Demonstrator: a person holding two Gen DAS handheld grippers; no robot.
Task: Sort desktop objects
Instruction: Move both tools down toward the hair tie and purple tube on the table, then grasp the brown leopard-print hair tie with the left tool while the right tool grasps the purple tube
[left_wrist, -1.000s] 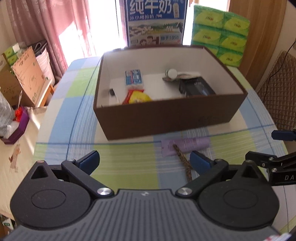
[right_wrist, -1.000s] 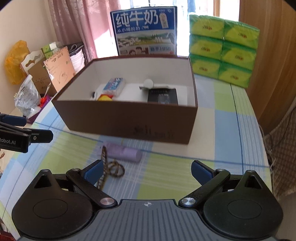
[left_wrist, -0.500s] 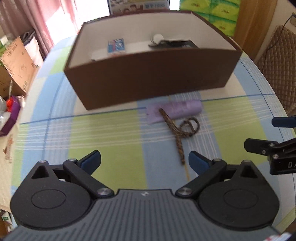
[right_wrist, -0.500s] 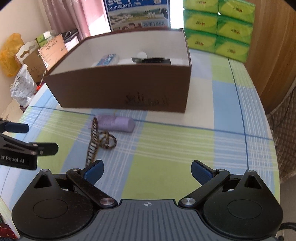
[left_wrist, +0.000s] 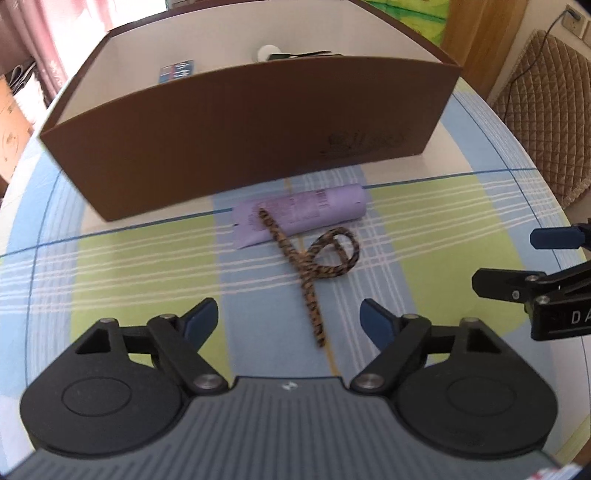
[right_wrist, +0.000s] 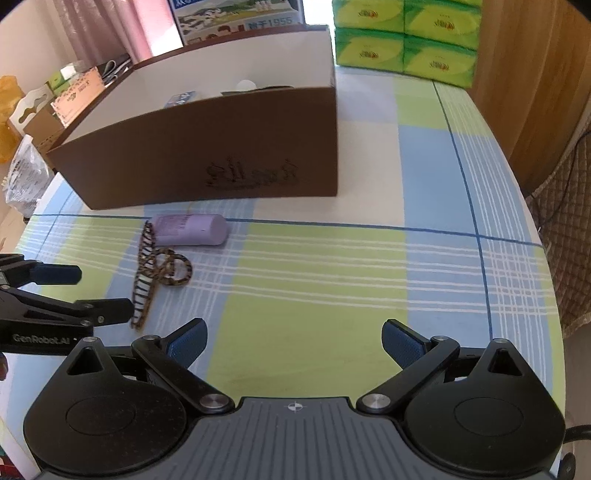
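A lilac tube (left_wrist: 306, 214) lies on the checked tablecloth just in front of the brown box (left_wrist: 251, 140); it also shows in the right wrist view (right_wrist: 190, 229). A brown striped cord (left_wrist: 314, 266) with a loop lies over the tube's flat end and runs toward me; the right wrist view shows the cord (right_wrist: 155, 273) too. My left gripper (left_wrist: 288, 319) is open and empty, low over the cloth, with the cord's near end between its fingers. My right gripper (right_wrist: 293, 341) is open and empty, to the right of the cord.
The brown box (right_wrist: 207, 155) holds several small items, mostly hidden by its front wall. Green tissue packs (right_wrist: 406, 40) and a milk carton (right_wrist: 236, 18) stand behind it. A quilted chair (left_wrist: 546, 110) is at the right. Clutter (right_wrist: 44, 110) sits off the table's left edge.
Both grippers have moved down and forward toward the tube and cord. The box's front wall now hides most of its contents. Both stay open.
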